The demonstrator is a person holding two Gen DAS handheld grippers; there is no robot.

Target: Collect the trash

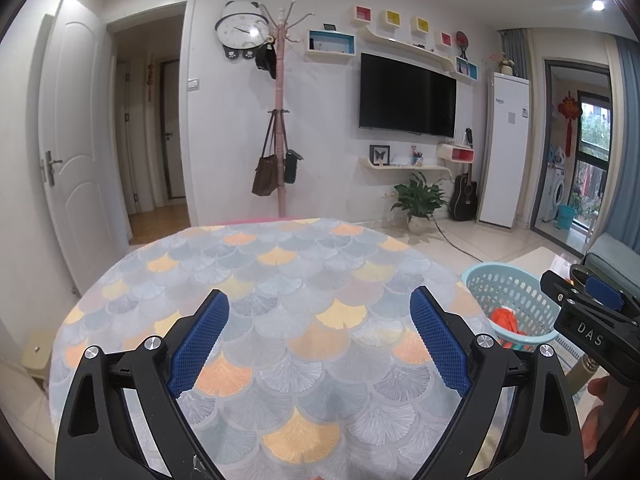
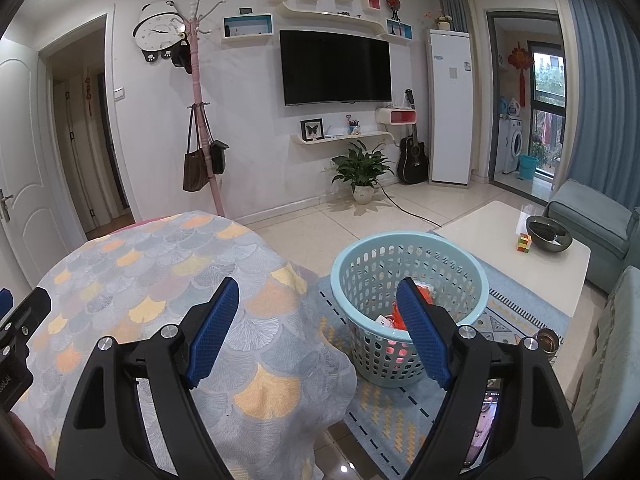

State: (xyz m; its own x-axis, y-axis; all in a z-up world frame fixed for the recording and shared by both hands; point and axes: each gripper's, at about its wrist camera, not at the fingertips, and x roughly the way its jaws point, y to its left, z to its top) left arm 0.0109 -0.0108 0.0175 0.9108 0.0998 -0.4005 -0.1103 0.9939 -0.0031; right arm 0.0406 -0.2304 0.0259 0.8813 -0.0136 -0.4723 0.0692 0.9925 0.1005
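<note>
Pale blue plastic marks what matters: the perforated basket (image 2: 408, 308) on the floor rug (image 2: 400, 412), just right of the round surface (image 1: 280, 320), already holds the trash (image 2: 400, 312) I can see, crumpled orange-red wrappers with a scrap of white lying at its bottom. My right gripper (image 2: 318, 328) hangs above the gap between surface and basket, jaws spread wide and holding nothing, with the basket ahead and slightly right of it. My left gripper (image 1: 320, 336) hovers over the middle of the surface, jaws equally wide and empty, the basket off to its right past the cloth's edge. The right hand is clearly nearer the basket, so any drop would fall to it; the wrappers are too crumpled to give a long axis. No loose trash shows on the fan-patterned tablecloth (image 2: 160, 280) in grey and orange, so I judge the collecting is close to finished, or the next piece lies out of both views. To the far right a white coffee table (image 2: 520, 248) carries a dark bowl (image 2: 549, 233) and a small coloured cube (image 2: 523, 243), with a grey-blue sofa (image 2: 592, 224) behind. On the far wall hang a television (image 2: 335, 67) and a panda clock (image 2: 158, 31), with a pink coat stand (image 2: 200, 112) and a potted plant (image 2: 362, 172) below.
</note>
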